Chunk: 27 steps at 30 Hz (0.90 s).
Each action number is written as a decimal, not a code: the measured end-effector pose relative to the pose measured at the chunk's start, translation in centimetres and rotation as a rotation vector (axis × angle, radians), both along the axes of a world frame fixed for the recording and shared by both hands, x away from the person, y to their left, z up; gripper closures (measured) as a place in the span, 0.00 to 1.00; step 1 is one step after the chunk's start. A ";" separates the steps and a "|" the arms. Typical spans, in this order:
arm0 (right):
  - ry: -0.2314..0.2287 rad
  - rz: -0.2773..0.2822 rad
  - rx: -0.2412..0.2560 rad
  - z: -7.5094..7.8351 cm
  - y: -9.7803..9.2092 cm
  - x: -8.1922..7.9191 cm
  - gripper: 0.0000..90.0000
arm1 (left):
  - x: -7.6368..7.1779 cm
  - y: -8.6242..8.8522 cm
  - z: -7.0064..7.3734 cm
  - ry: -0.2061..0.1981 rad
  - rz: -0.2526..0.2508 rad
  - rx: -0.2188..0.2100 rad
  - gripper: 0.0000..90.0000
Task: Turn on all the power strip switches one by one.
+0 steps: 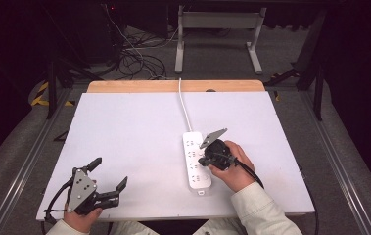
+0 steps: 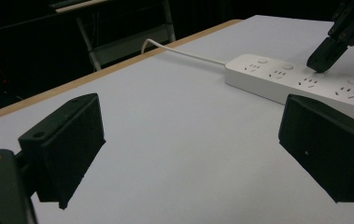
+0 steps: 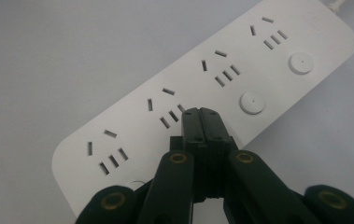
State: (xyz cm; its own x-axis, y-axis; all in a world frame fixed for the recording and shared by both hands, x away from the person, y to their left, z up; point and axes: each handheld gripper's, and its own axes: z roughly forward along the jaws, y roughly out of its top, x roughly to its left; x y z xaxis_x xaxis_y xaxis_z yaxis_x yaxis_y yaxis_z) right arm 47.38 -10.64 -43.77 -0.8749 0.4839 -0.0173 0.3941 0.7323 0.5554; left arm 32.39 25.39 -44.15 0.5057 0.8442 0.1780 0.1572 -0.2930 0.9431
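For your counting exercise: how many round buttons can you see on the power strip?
2 show plainly on the power strip: one button by the cord end, another button next along. The shut right gripper may hide more.

The power strip [image 3: 118, 126] looks like smooth white plastic with a slight sheen. The right gripper [image 3: 201, 114] is matt black plastic with brass-coloured rivets. The bench [image 1: 139, 137] has a matt pale top and a wooden far edge.

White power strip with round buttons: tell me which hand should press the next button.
Right. Its shut tongs already rest on the white plastic power strip; the left tongs sit open at the table's near left corner, well away.
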 end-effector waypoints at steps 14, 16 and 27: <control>0.014 -0.007 -0.001 -0.2 -0.1 0.0 1.00 | 0.0 0.0 0.0 -0.001 -0.001 -0.002 0.08; 0.013 -0.009 -0.002 -0.2 0.0 0.0 1.00 | 0.0 0.0 0.0 0.000 0.001 -0.003 0.08; 0.021 -0.024 -0.005 -0.3 0.1 0.0 1.00 | 0.0 -0.1 0.0 0.002 -0.001 -0.001 0.08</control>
State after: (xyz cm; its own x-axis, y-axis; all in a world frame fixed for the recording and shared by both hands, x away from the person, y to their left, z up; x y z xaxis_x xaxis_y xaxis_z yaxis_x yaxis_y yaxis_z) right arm 47.38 -10.58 -44.08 -0.8635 0.5044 -0.0012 0.4229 0.7253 0.5432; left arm 32.36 25.34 -44.15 0.5066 0.8441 0.1758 0.1586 -0.2917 0.9433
